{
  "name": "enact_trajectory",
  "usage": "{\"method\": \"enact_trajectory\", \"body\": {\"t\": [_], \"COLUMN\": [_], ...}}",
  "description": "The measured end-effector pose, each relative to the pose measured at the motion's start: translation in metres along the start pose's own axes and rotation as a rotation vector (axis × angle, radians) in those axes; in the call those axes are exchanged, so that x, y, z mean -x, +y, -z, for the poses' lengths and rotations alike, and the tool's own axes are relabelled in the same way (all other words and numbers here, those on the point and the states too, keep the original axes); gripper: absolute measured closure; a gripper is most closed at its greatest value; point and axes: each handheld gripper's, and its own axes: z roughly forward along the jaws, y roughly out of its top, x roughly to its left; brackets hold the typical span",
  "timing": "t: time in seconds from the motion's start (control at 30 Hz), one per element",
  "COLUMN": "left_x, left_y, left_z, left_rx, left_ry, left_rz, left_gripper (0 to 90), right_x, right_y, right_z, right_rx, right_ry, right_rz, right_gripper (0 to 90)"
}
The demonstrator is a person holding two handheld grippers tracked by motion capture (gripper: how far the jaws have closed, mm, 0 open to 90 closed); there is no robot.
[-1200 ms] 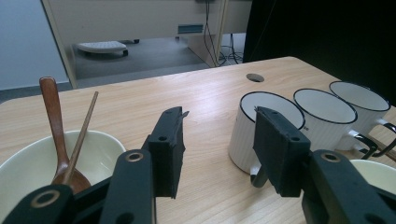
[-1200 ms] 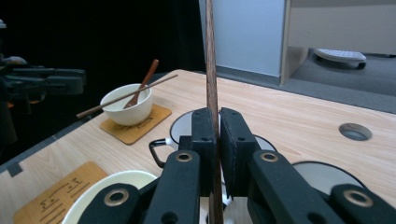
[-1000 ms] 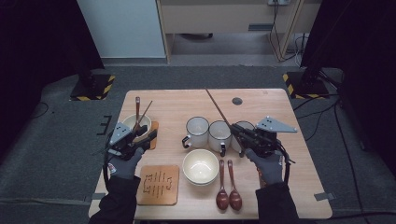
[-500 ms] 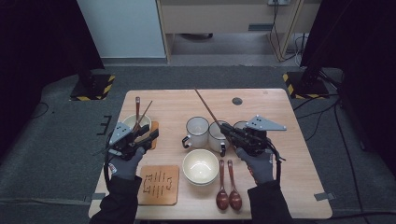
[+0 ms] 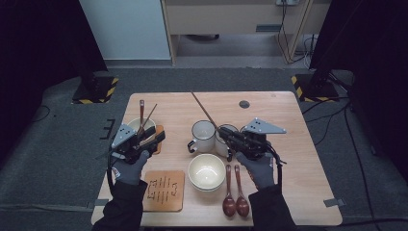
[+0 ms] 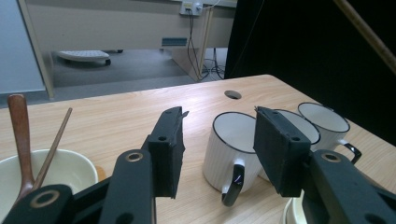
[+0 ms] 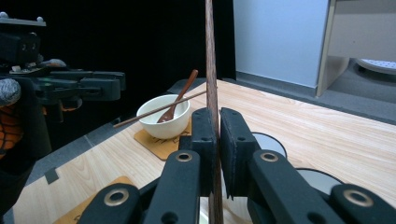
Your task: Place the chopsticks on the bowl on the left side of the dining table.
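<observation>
— Where's the chopstick (image 5: 204, 111) right now?

— Just right of centre in the high view, slanting up toward the upper left above the mugs (image 5: 203, 135). The right tongs (image 5: 226, 133) are clenched on it; in the right gripper view it stands upright through the middle of the frame, pinched between the two black pads.

— And the left tongs (image 5: 155, 136)?

— Left of centre, over the near edge of the cream bowl (image 5: 134, 125) on its coaster. They are released — the jaws stand apart with nothing between them, and in the left gripper view the mugs show through the gap.

— What's in that bowl?

— A brown spoon (image 5: 142, 110) and a second chopstick (image 5: 148, 117), both leaning out. Lower centre of the table (image 5: 288, 120) sits another bowl (image 5: 206, 171), with two spoons (image 5: 234, 192) just to its right and a wooden coaster (image 5: 163, 190) to its left.
</observation>
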Motion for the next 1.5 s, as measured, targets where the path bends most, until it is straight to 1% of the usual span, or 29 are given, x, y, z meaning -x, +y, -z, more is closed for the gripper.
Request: {"method": "enact_trajectory", "body": {"t": [0.37, 0.53, 0.57, 0.63, 0.9, 1.1, 1.23, 1.4, 1.5], "left_x": [0.007, 0.015, 0.018, 0.020, 0.033, 0.041, 0.047, 0.051, 0.054], "left_y": [0.006, 0.010, 0.012, 0.013, 0.018, 0.021, 0.021, 0.021, 0.021], "left_z": [-0.002, -0.004, -0.004, -0.004, -0.006, -0.008, -0.010, -0.012, -0.014], "left_rx": [0.021, 0.036, 0.038, 0.041, 0.063, 0.071, 0.074, 0.072, 0.077], "left_ry": [-0.035, -0.055, -0.061, -0.064, -0.095, -0.120, -0.131, -0.131, -0.132], "left_rz": [0.004, -0.003, -0.008, -0.009, -0.024, -0.024, -0.029, -0.033, -0.028], "left_gripper": [50.7, 49.9, 49.6, 49.5, 47.9, 46.9, 45.5, 44.4, 42.9], "right_x": [-0.009, -0.012, -0.013, -0.015, -0.017, -0.019, -0.021, -0.023, -0.026], "right_y": [-0.001, -0.002, -0.002, -0.002, -0.003, -0.005, -0.006, -0.007, -0.007], "right_z": [-0.009, -0.013, -0.014, -0.015, -0.015, -0.017, -0.019, -0.021, -0.023], "right_rx": [0.005, 0.003, 0.005, 0.006, 0.015, 0.013, 0.008, 0.009, 0.007], "right_ry": [0.027, 0.038, 0.042, 0.046, 0.055, 0.062, 0.070, 0.079, 0.088], "right_rz": [0.000, 0.001, 0.001, 0.003, 0.006, 0.010, 0.013, 0.017, 0.018], "right_gripper": [84.7, 84.7, 84.7, 84.7, 84.7, 84.7, 84.7, 84.7, 84.8]}}
